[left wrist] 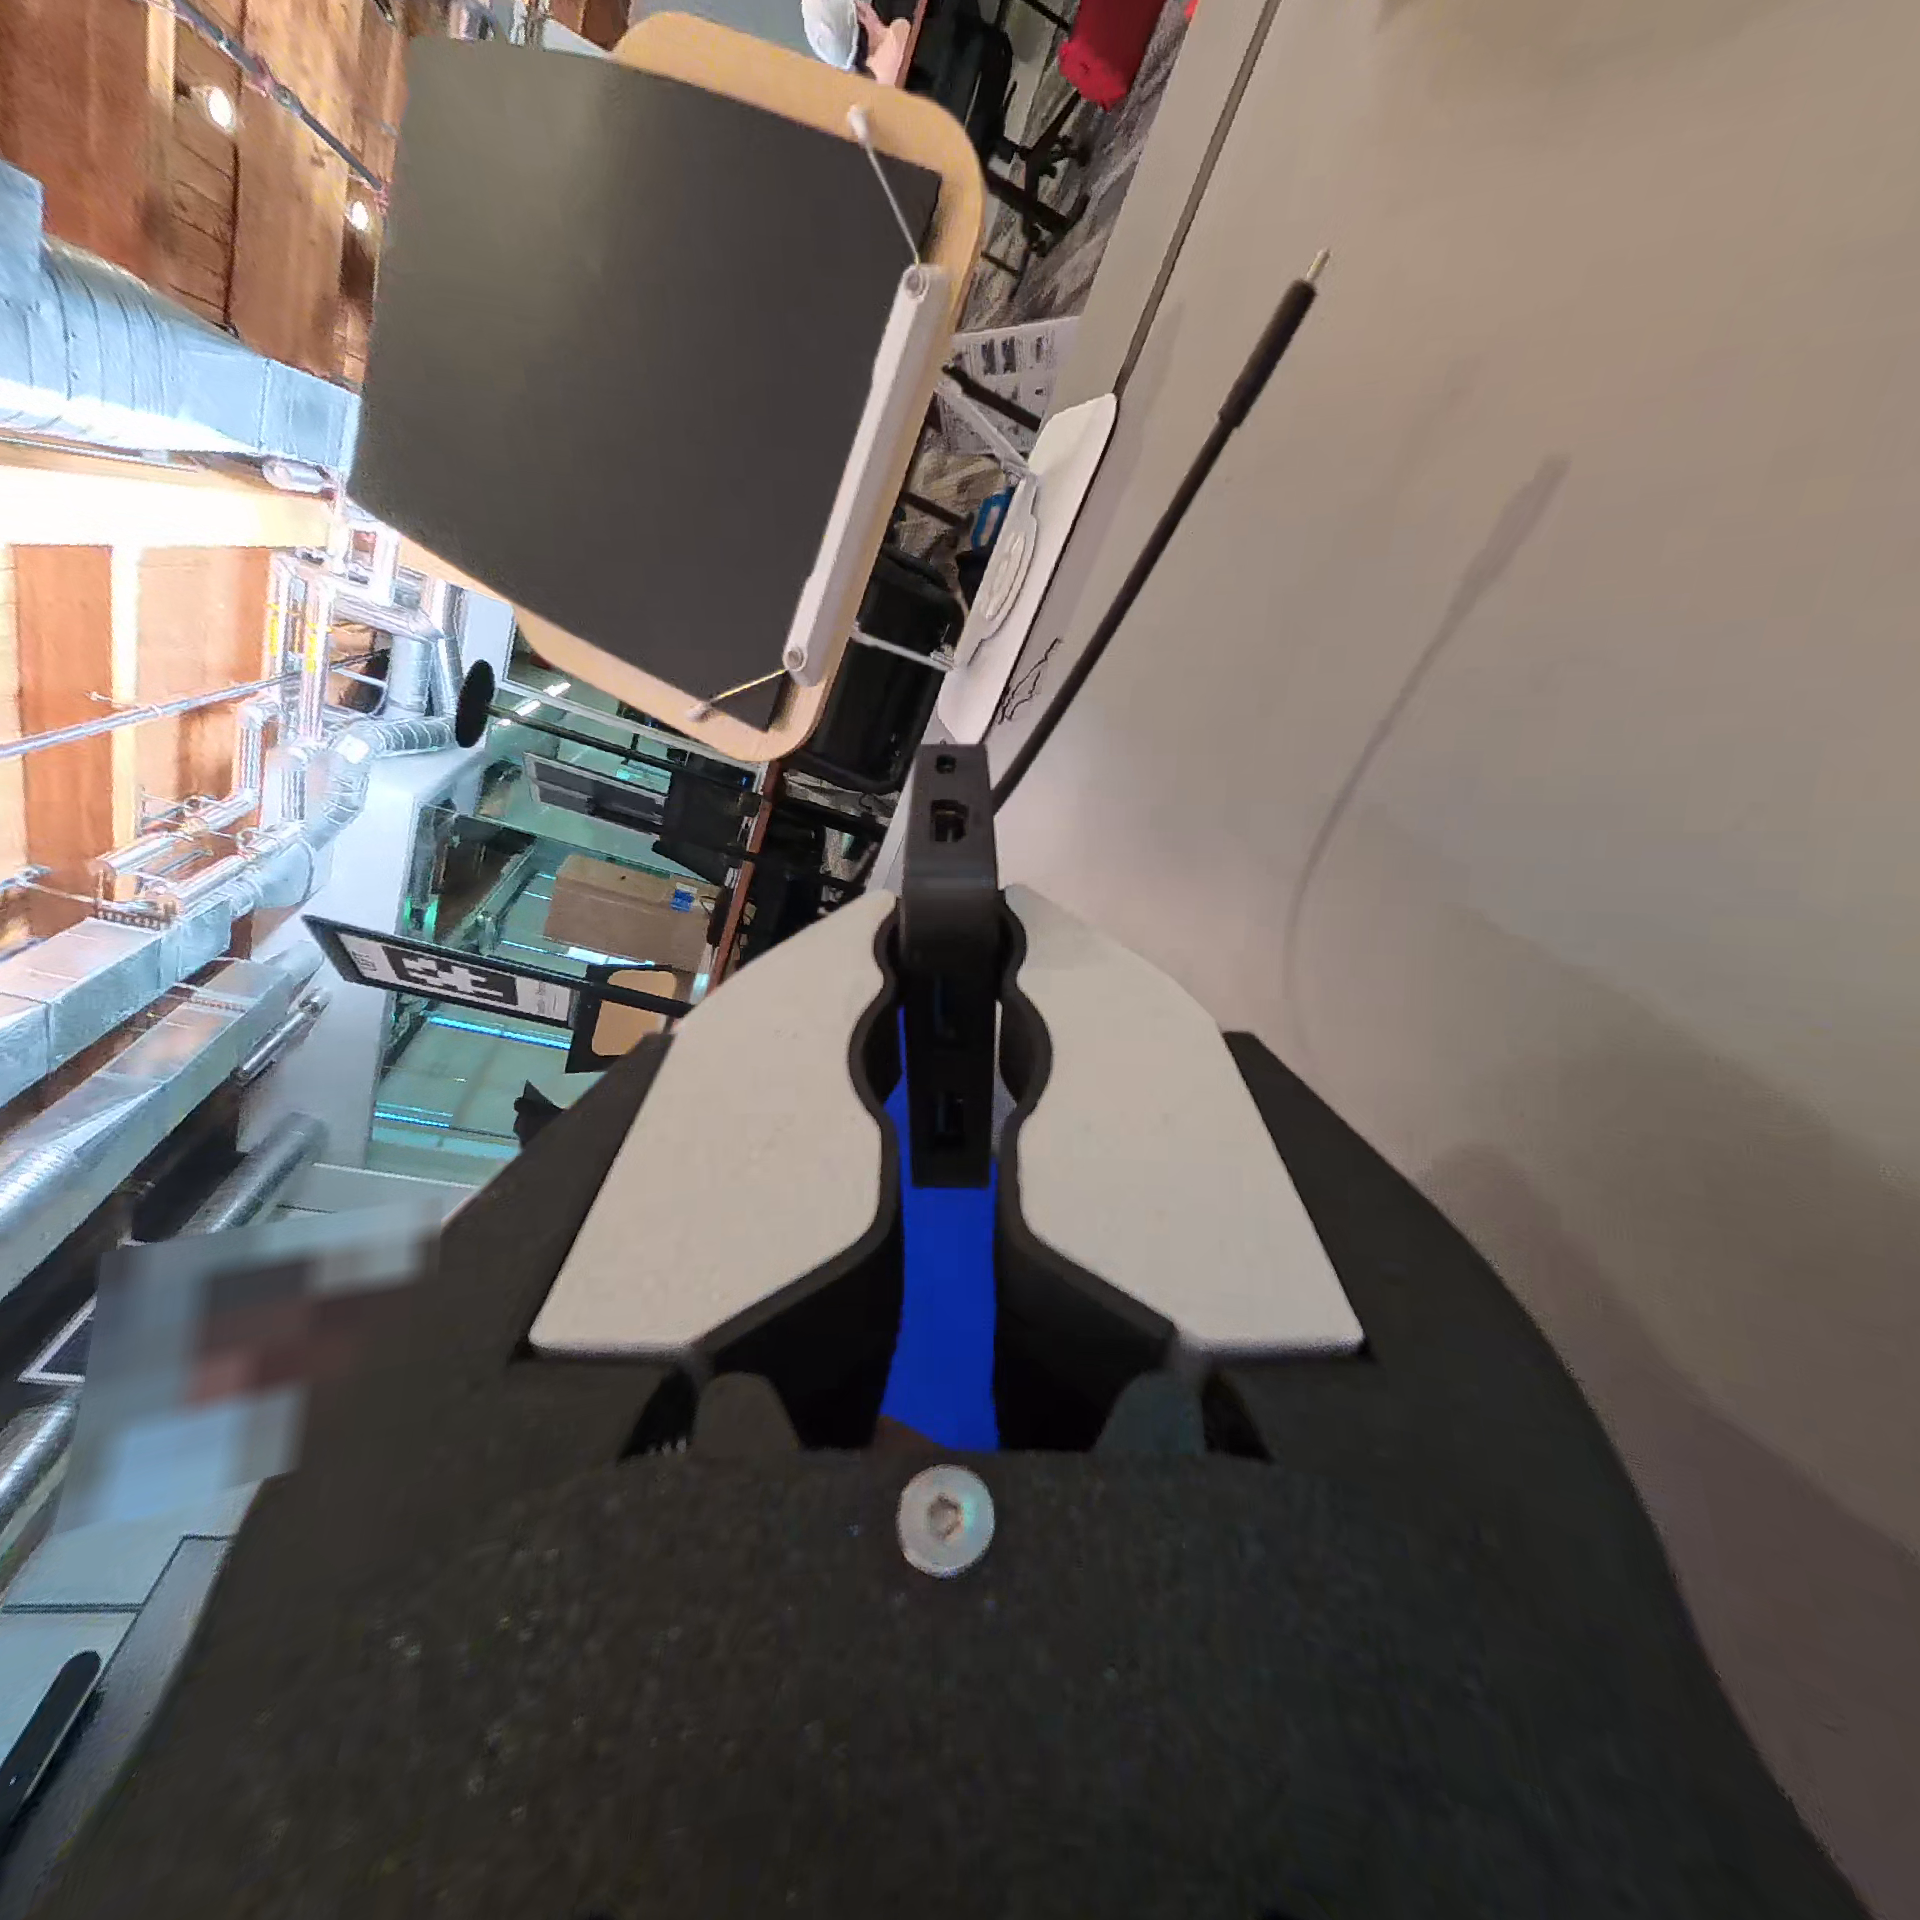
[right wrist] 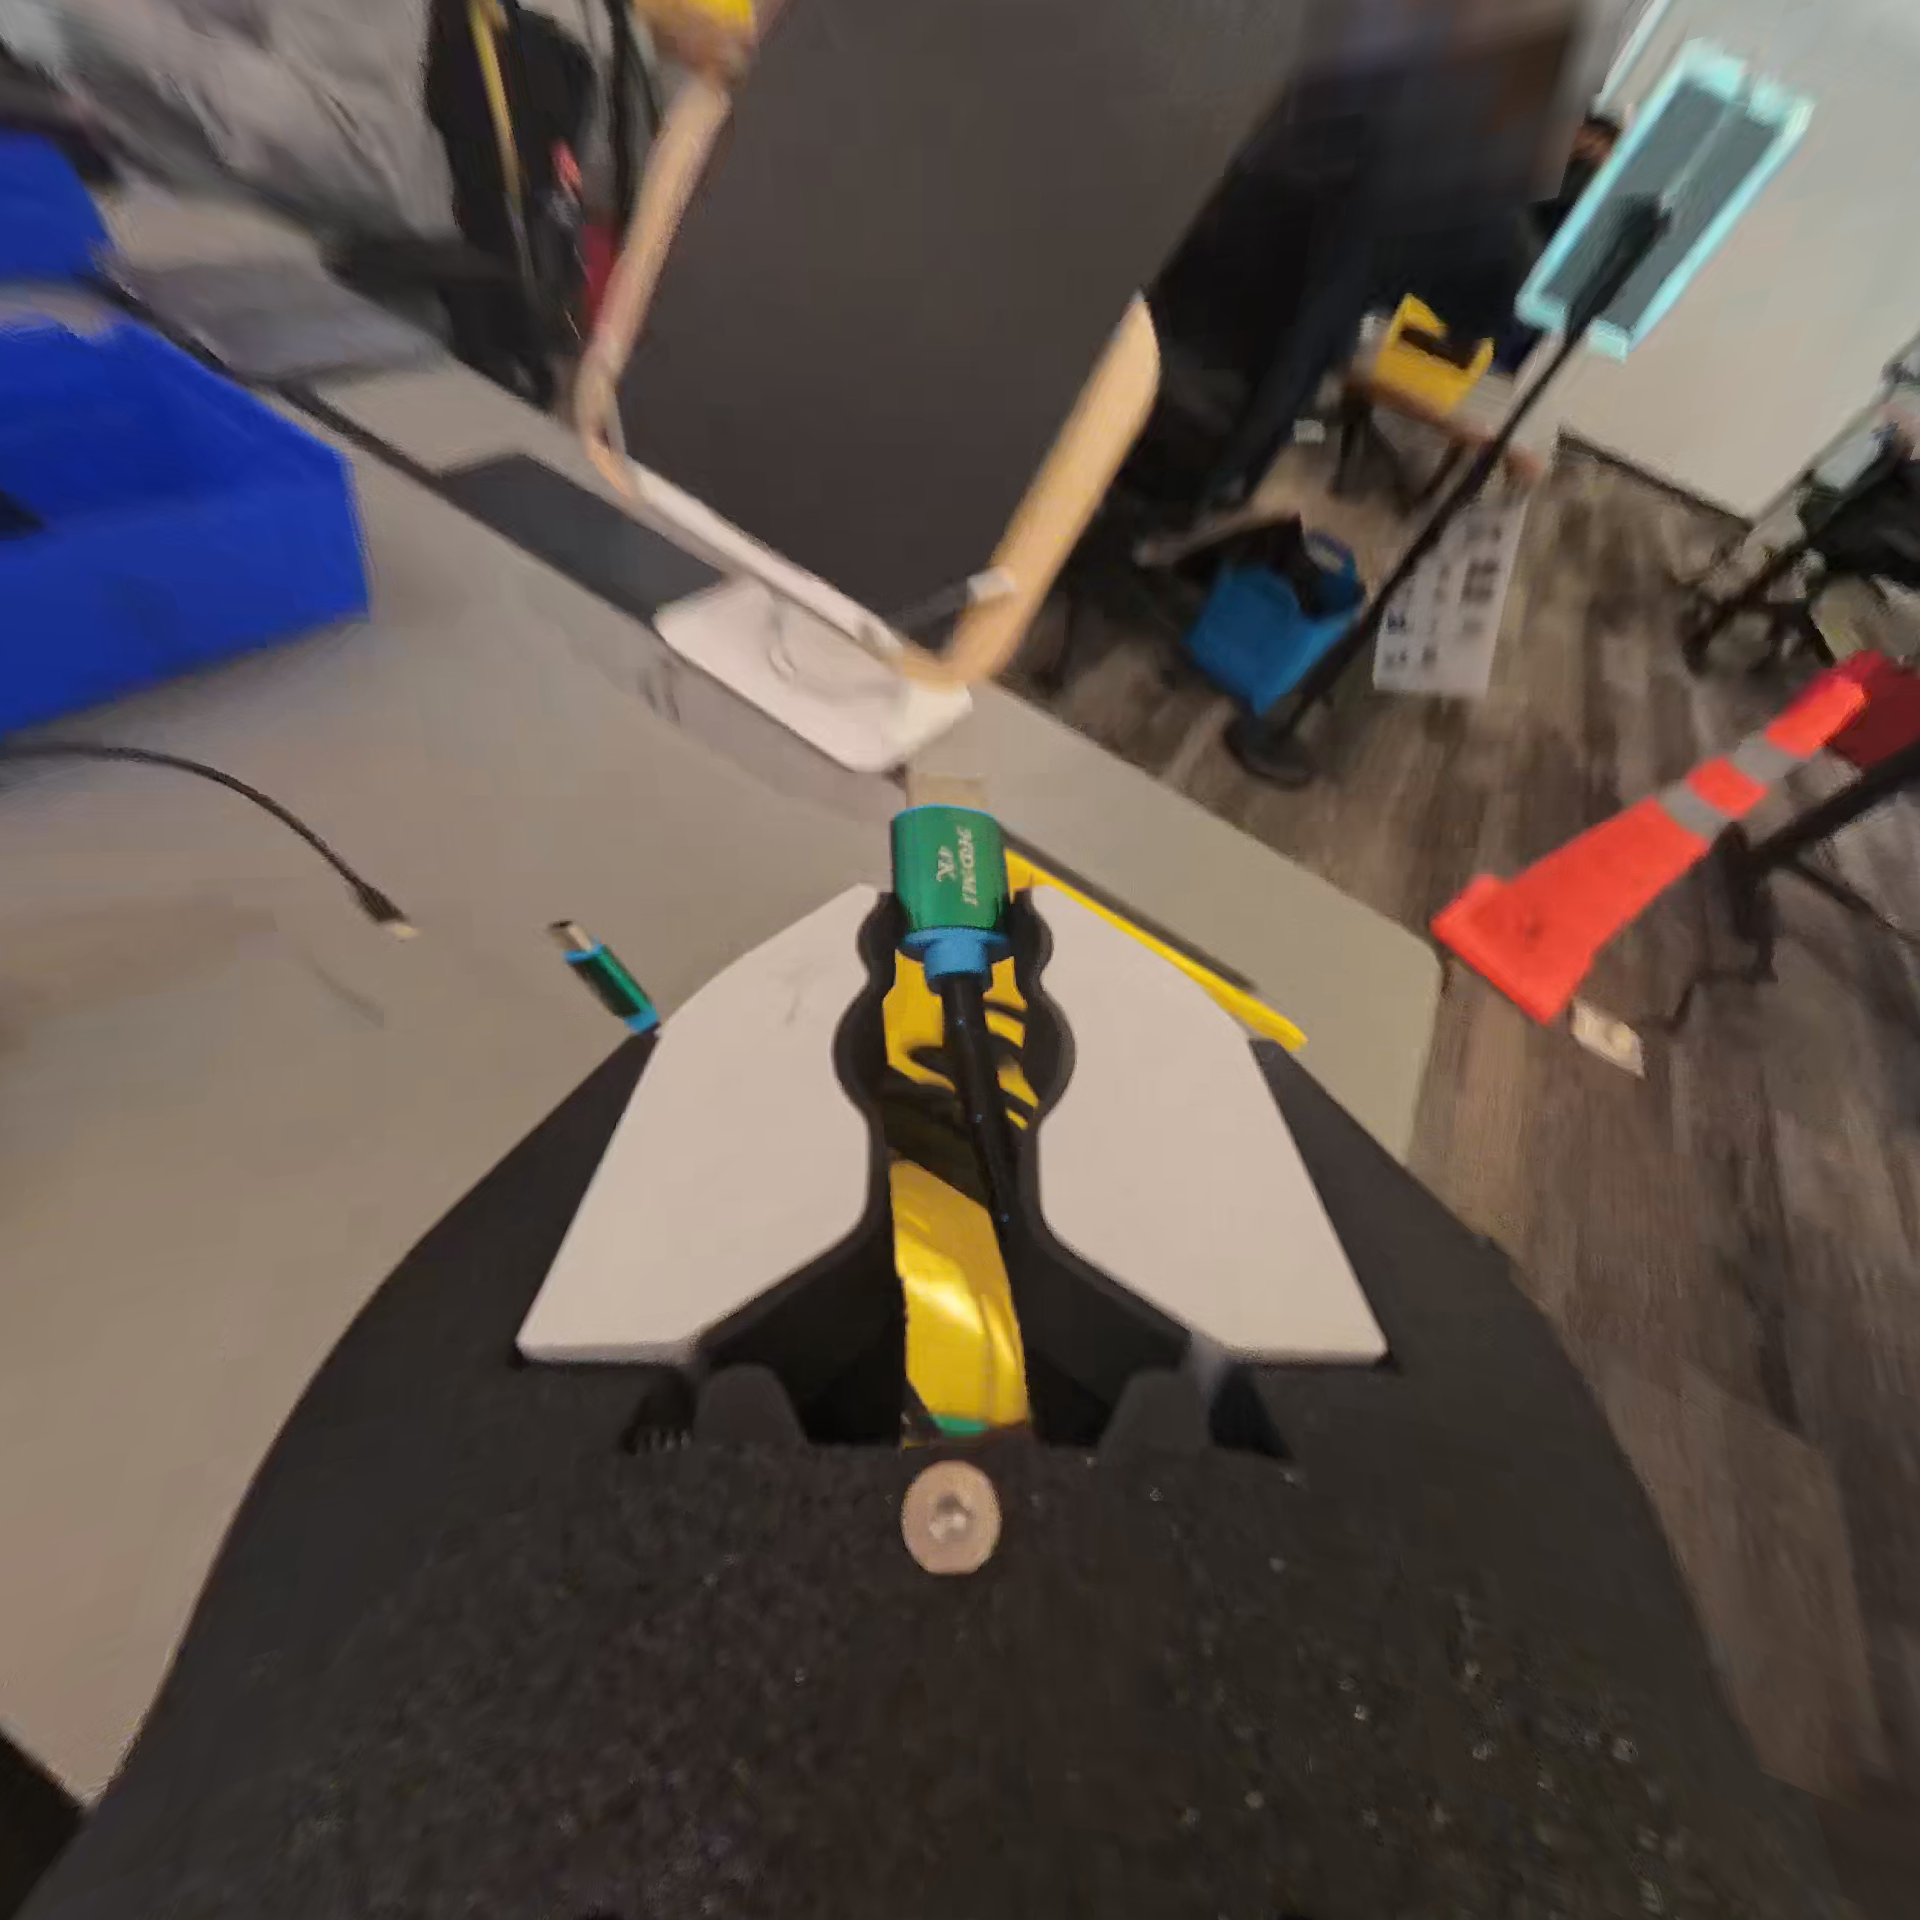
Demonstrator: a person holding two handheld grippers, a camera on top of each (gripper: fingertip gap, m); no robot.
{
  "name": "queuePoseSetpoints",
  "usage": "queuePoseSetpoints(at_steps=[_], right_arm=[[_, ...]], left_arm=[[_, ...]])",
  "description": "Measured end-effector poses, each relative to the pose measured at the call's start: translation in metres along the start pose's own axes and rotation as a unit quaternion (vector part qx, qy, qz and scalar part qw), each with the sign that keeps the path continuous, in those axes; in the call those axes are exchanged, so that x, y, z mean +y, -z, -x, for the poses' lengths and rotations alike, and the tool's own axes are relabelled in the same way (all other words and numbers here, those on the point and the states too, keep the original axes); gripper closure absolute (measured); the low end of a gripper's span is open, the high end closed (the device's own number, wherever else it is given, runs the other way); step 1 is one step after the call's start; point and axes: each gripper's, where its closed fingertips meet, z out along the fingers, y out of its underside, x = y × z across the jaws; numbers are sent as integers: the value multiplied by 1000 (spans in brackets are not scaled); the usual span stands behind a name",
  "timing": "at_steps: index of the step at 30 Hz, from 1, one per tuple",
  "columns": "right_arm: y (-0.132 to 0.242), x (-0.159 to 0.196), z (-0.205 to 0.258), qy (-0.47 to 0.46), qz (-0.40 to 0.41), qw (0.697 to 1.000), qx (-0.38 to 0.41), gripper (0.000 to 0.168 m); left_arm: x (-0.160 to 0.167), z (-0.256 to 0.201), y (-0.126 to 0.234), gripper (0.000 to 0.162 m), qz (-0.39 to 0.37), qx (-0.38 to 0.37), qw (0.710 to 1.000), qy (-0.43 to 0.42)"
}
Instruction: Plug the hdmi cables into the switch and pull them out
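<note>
In the left wrist view my left gripper (left wrist: 948, 914) is shut on the black HDMI switch (left wrist: 948, 831), held edge-on with its ports showing; the view is rolled, with the grey table (left wrist: 1558, 727) to the right. A thin black cable (left wrist: 1195, 520) lies on the table beyond it. In the right wrist view my right gripper (right wrist: 951, 914) is shut on a green HDMI plug (right wrist: 948, 868) with a blue collar and black cord, its metal tip pointing forward over the table edge. A second green plug (right wrist: 608, 982) lies on the table to the left.
A black panel with a tan rim on a white base (right wrist: 821, 675) stands at the table's far edge and also shows in the left wrist view (left wrist: 644, 384). A blue bin (right wrist: 156, 520) sits far left, beside a thin black cable (right wrist: 291, 821). An orange cone (right wrist: 1621, 842) lies on the floor. Tip to tip, the grippers are about 45 centimeters apart.
</note>
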Motion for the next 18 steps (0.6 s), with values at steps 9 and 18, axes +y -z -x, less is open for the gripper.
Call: queuePoseSetpoints(at_steps=[9, 18], right_arm=[[-98, 145, -6, 35, 216, 969, -120, 147], [-132, 225, 39, 320, 409, 815, -259, 147]], left_arm=[[7, -13, -6, 148, 17, 31, 999, 11], [0, -12, -3, 148, -1, 20, 1000, 7]])
